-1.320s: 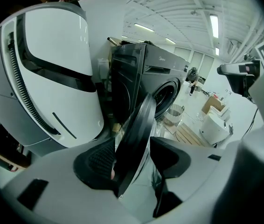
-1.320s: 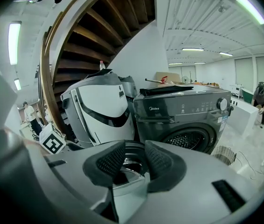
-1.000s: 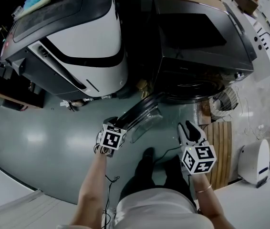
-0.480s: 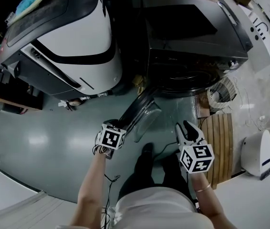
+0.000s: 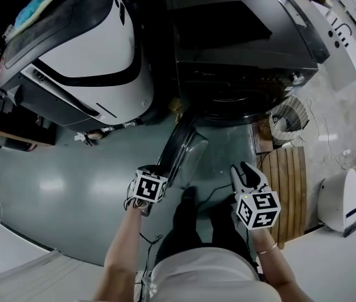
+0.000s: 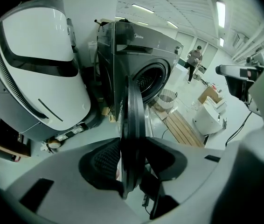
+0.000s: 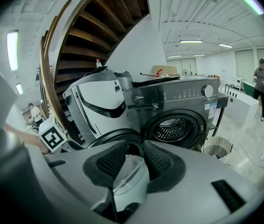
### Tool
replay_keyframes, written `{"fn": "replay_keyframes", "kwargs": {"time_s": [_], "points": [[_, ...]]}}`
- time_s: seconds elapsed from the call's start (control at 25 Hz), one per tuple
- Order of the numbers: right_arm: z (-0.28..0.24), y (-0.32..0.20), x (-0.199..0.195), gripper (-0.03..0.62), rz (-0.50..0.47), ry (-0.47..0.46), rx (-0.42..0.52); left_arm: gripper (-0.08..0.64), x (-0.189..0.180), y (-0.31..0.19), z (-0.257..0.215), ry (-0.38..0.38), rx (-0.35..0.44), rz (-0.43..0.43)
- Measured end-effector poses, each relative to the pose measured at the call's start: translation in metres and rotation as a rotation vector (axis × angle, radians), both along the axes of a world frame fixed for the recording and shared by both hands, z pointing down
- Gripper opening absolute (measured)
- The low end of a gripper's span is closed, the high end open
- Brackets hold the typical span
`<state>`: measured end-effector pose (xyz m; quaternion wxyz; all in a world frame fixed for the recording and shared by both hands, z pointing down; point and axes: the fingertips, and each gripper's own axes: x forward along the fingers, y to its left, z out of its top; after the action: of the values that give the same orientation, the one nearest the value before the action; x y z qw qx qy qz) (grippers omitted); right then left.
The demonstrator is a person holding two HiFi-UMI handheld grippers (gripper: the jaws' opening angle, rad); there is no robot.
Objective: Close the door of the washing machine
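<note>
I have two grippers in play, and each carries one marker cube. My left gripper has just been closing its jaws, and the rim of the door stands edge-on between them. Its two dark pads lie against the two faces of that rim, so I read it as a pinch on the door. In the head view this gripper sits at the door's outer end, low and left of centre.

My right gripper has its jaws spread with nothing between the pads. Through the gap I see the door's clear glass bowl further off, apart from the jaws. In the head view the right gripper hangs over the floor to the right of the door, well clear of it.

The one door is swung out wide from the front of the dark washing machine, hinged at its left side, and the round drum is open to view. There are two machines side by side, with one white machine to the left of the dark one. One wire basket stands by the washer's right front corner, with one slatted wooden board on the floor just beside it. One person stands far off to the right
</note>
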<state>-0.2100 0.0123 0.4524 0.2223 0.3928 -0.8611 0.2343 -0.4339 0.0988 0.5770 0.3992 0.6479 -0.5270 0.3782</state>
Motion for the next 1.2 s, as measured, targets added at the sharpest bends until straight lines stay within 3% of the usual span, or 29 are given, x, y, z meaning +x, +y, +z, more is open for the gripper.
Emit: {"fn": "replay_keyframes", "kwargs": {"time_s": [0.56,0.92,1.2], "points": [[0.025,-0.014,0.08,0.115,0.02,0.001,-0.051,0.187,0.111,-0.017,0.007,0.051,-0.056,-0.087],[0.045,-0.011,0.135,0.115,0.054,0.009,-0.075,0.183,0.184,-0.037,0.014,0.033,-0.109,-0.095],[0.063,-0.002,0.173,0.117,0.078,0.008,-0.096,0.191,0.237,-0.063,0.018,0.057,-0.108,-0.121]]}}
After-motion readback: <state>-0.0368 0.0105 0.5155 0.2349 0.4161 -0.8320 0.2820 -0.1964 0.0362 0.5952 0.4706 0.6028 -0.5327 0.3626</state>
